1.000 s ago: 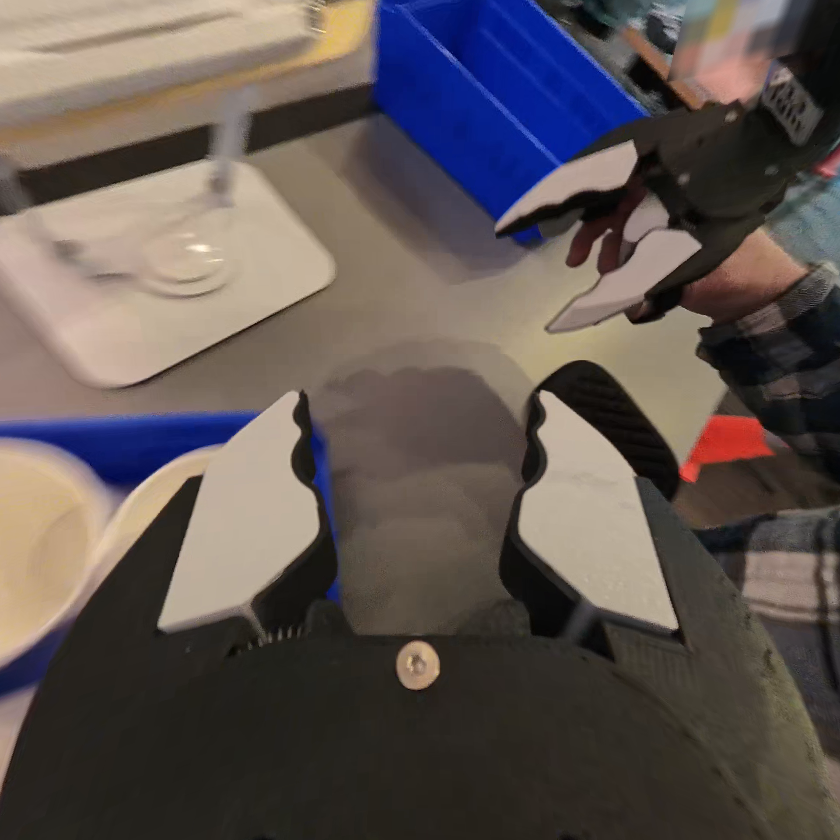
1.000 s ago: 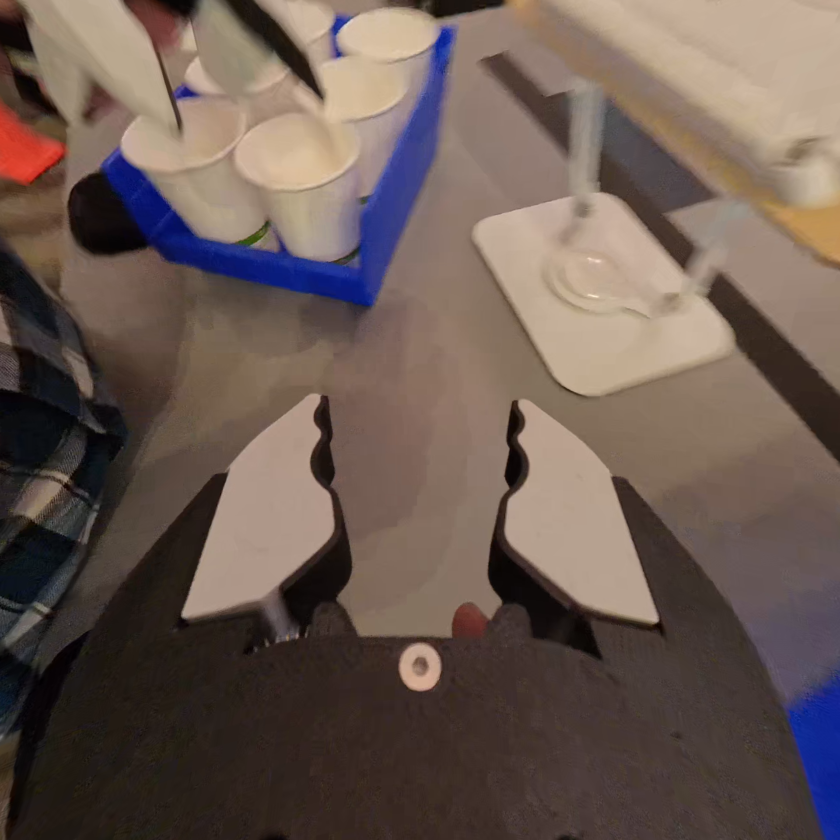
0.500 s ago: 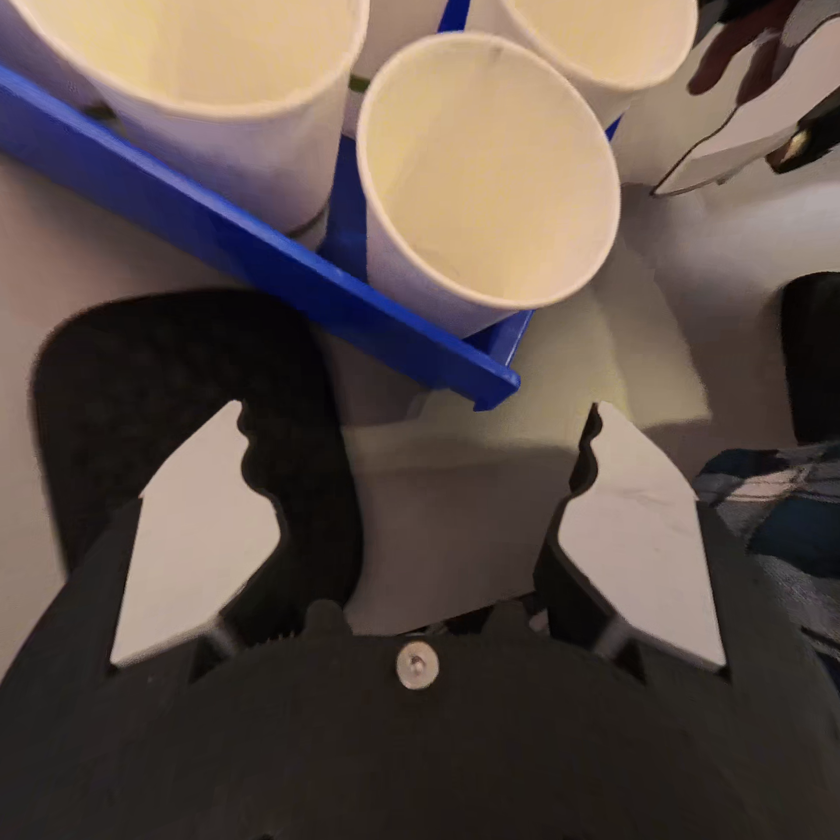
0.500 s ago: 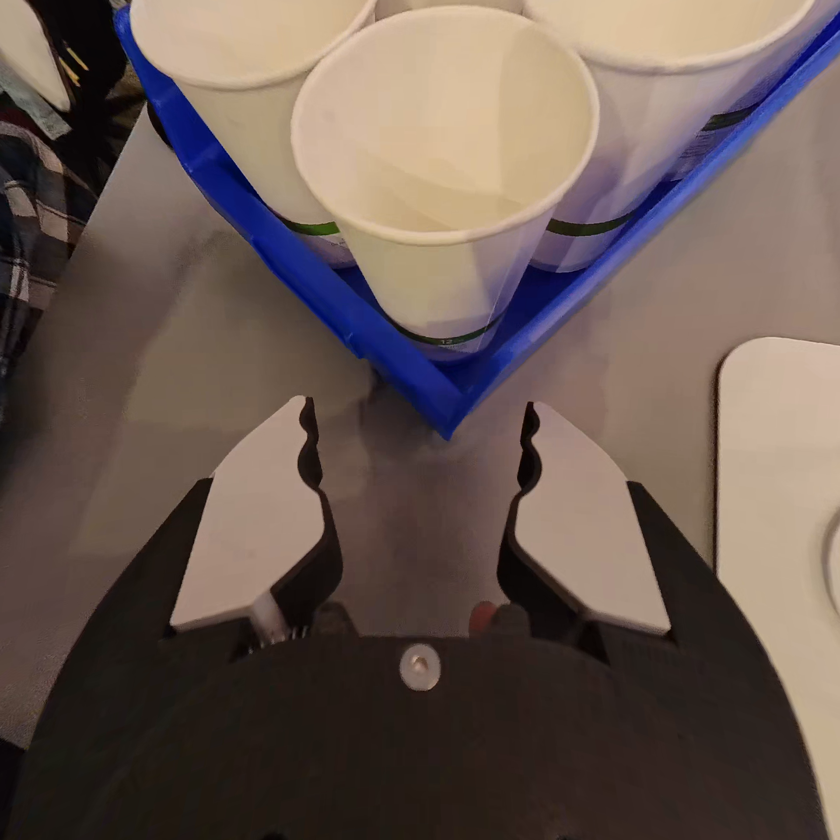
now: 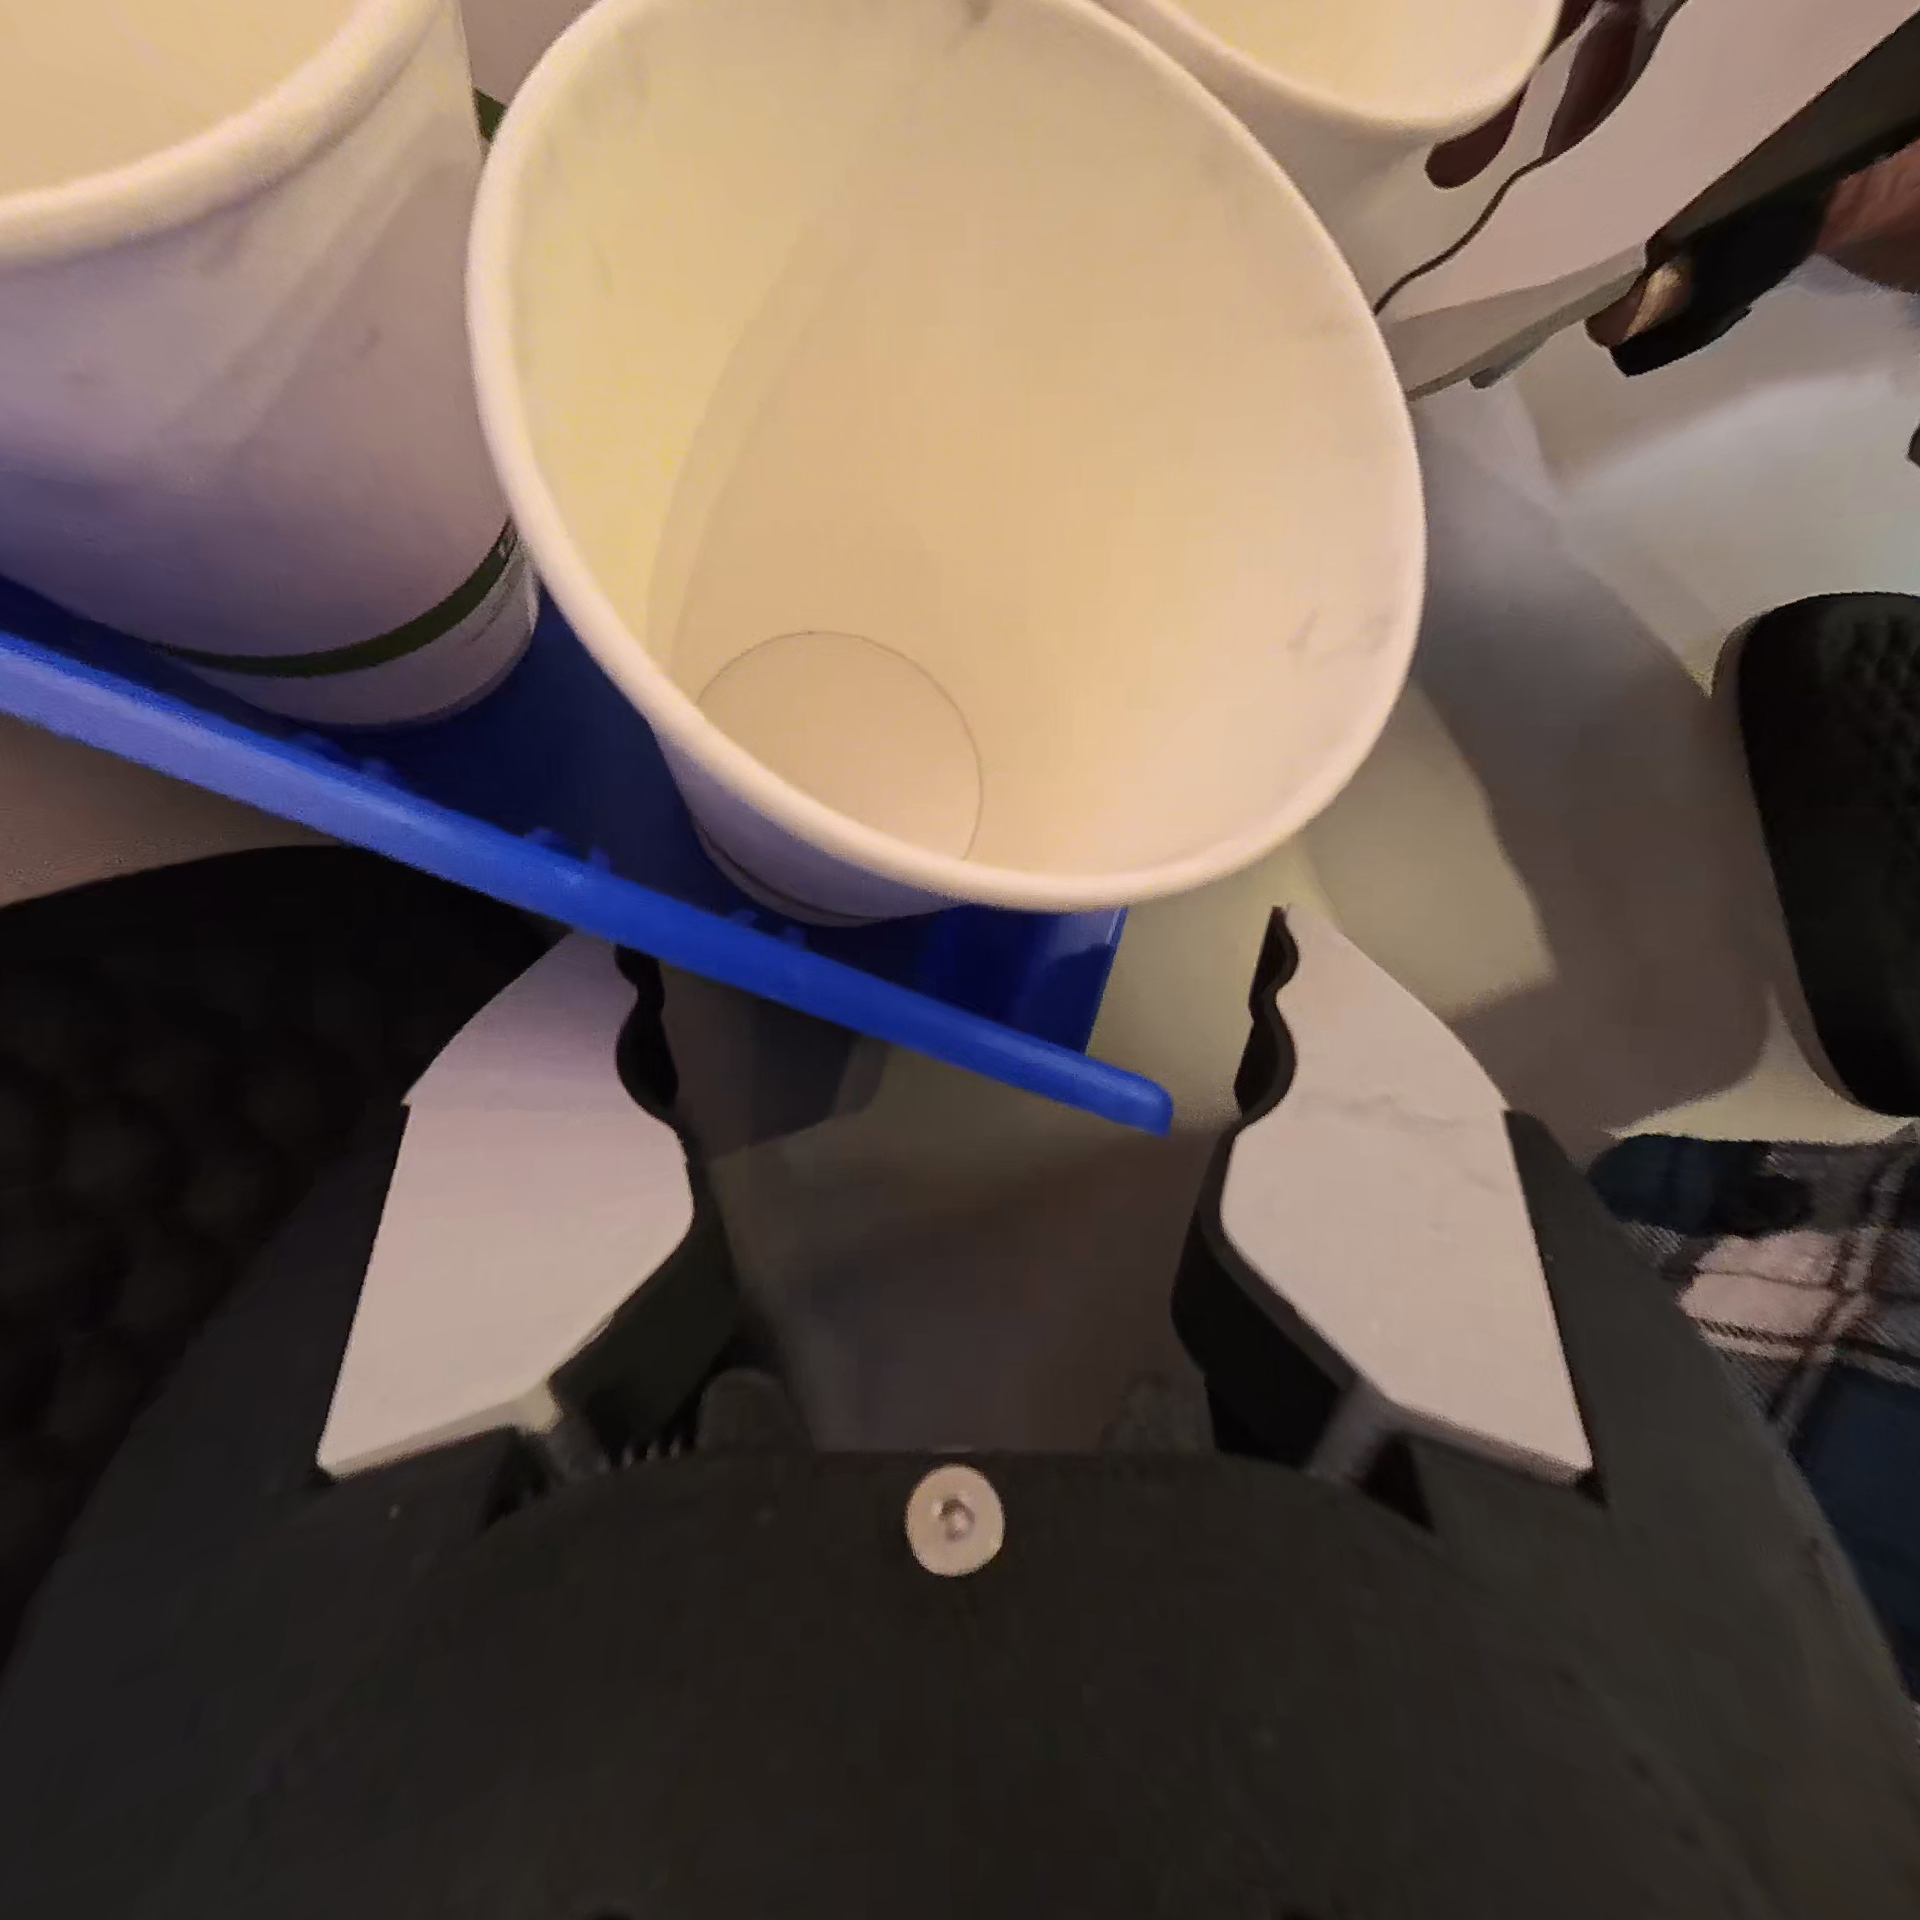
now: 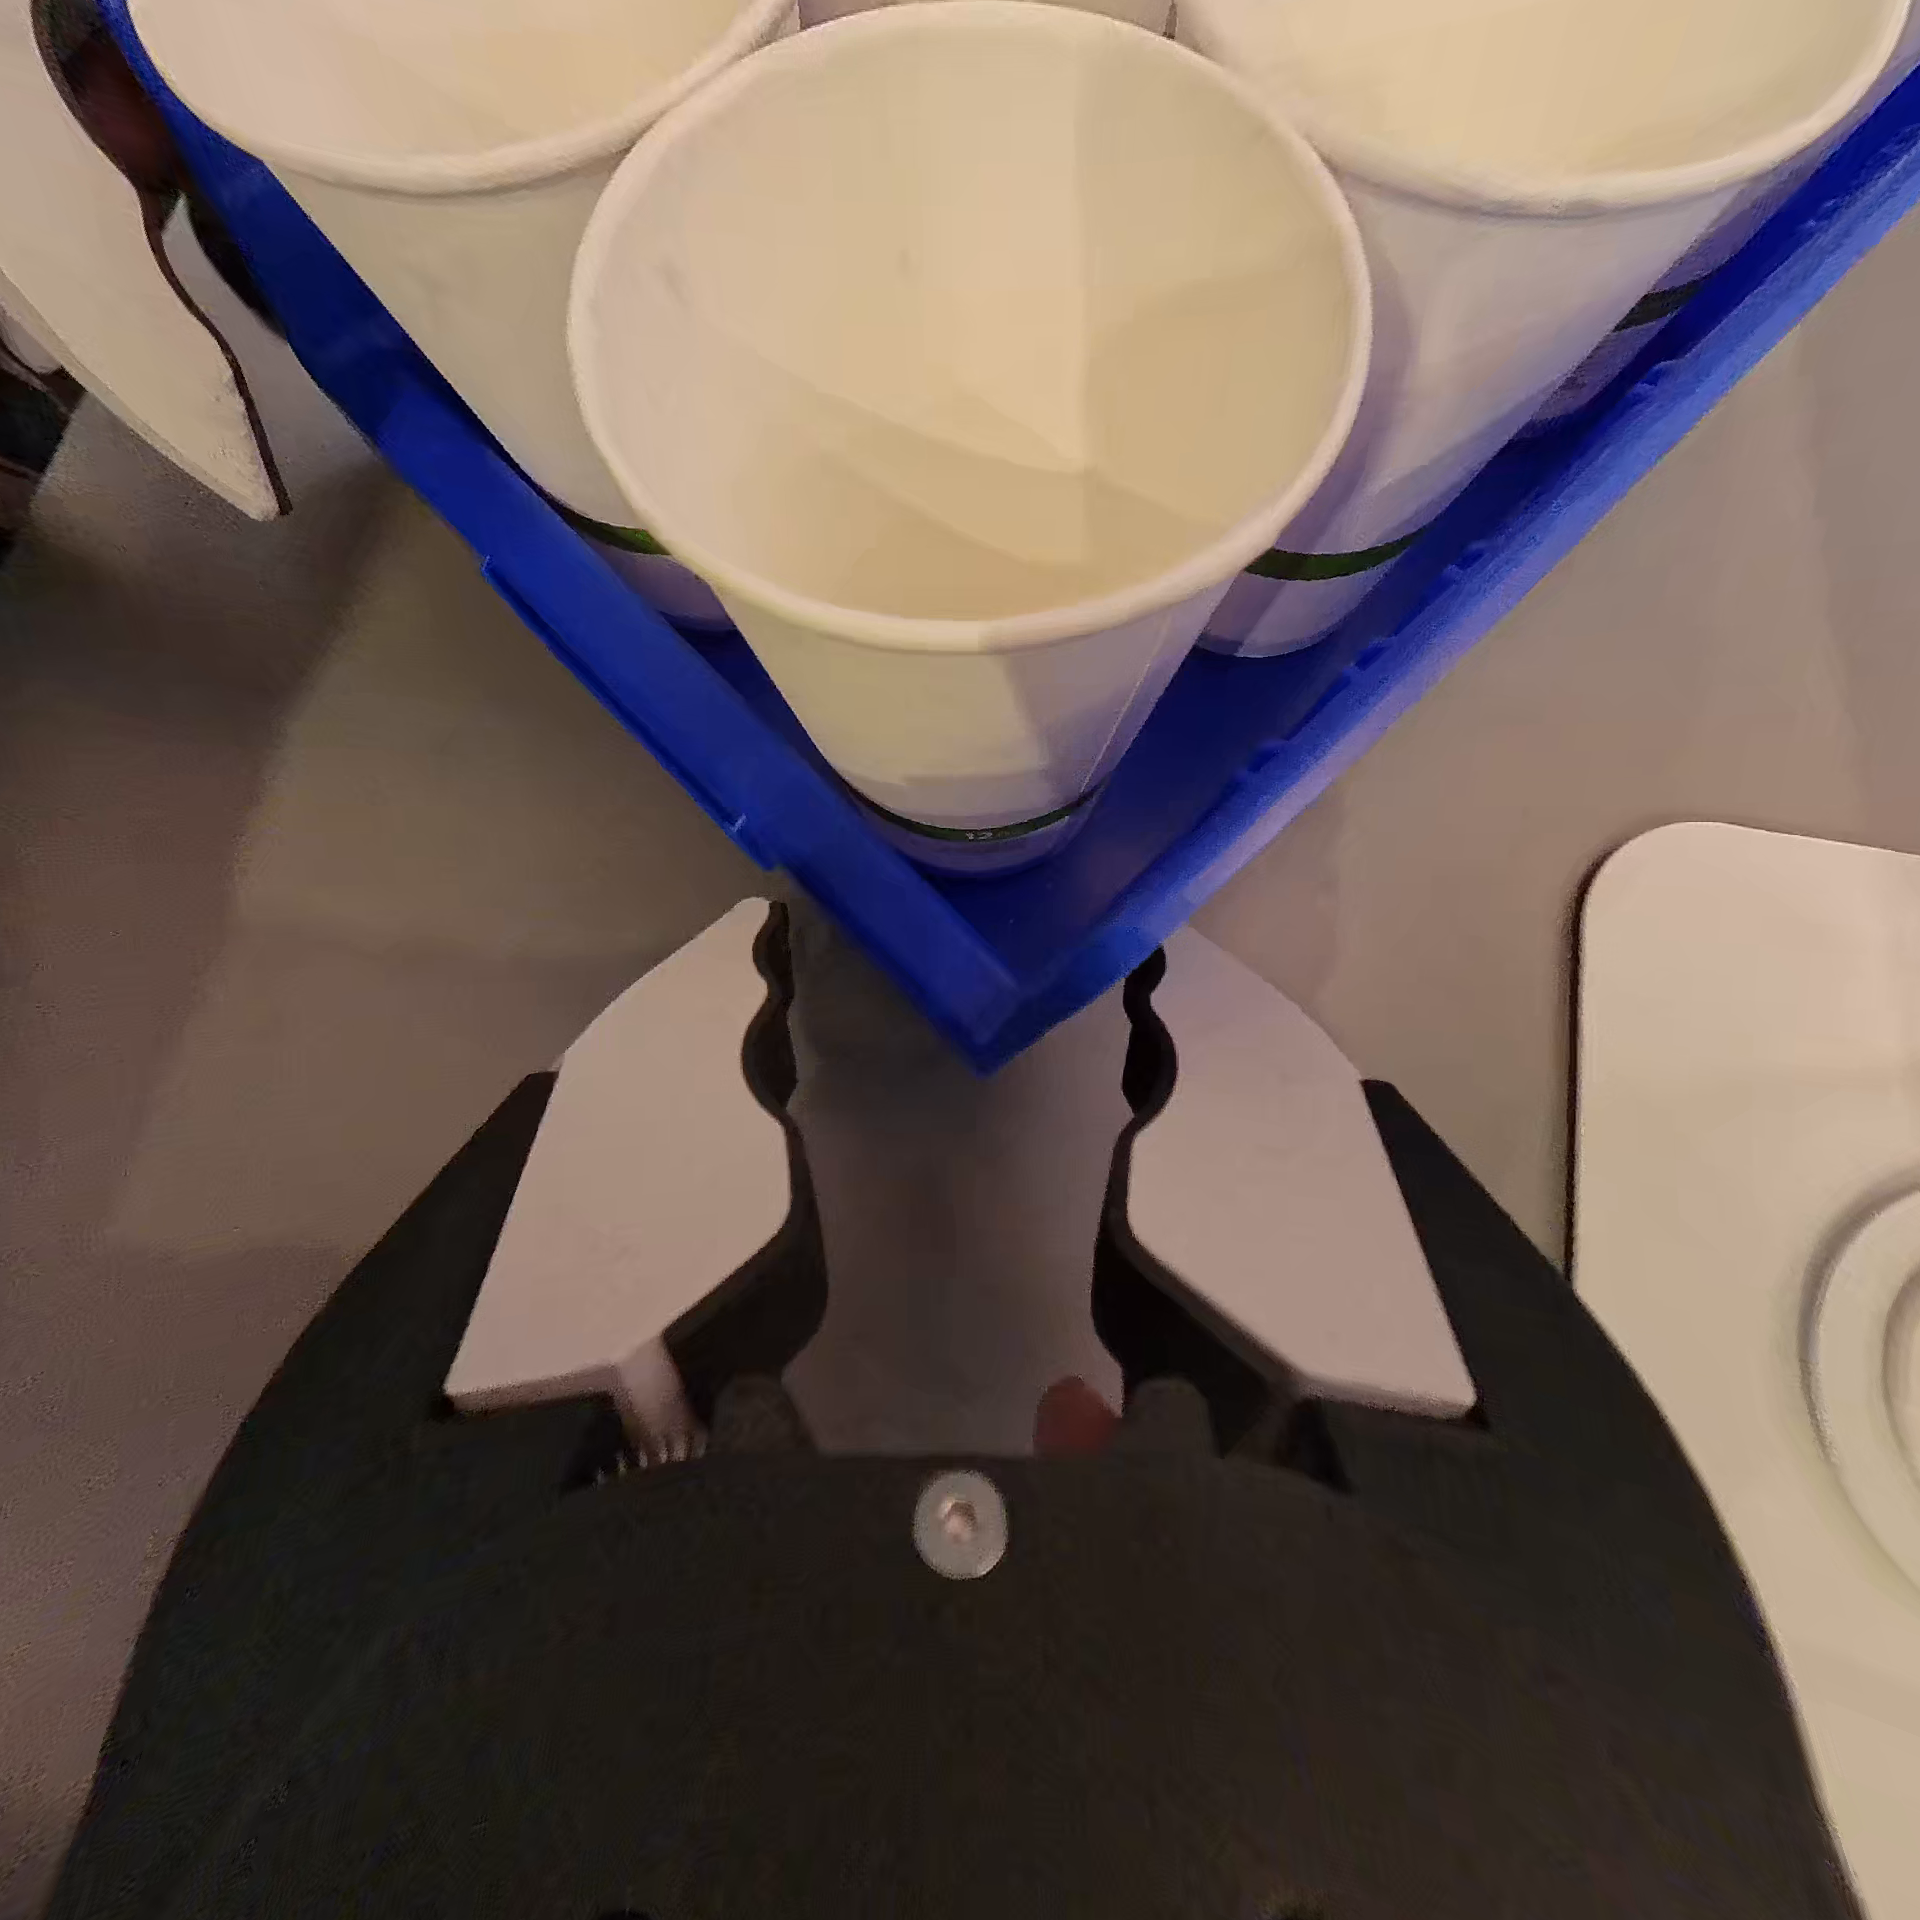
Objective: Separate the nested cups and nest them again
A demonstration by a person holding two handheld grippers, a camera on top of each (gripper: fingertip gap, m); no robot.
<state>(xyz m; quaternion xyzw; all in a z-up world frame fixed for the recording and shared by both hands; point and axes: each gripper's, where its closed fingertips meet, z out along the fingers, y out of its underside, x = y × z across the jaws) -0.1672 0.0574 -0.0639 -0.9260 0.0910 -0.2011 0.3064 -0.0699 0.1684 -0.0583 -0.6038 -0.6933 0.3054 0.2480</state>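
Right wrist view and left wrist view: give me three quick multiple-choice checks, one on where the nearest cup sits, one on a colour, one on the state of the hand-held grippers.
1. Where does the nearest paper cup stand?
A. On the white base
B. In a corner of the bin
C. On the bare table

2. What colour is the bin?
A. Blue
B. Red
C. Green

3. What state are the left hand-held gripper and right hand-held gripper in?
A. Both clamped on a cup
B. One holds the bin
C. Both open, holding nothing

Answers: 1 B, the bin's walls meet just below the cup's foot. 2 A, its walls are bright blue. 3 C, only the bin's edge and table show between the fingers, untouched.
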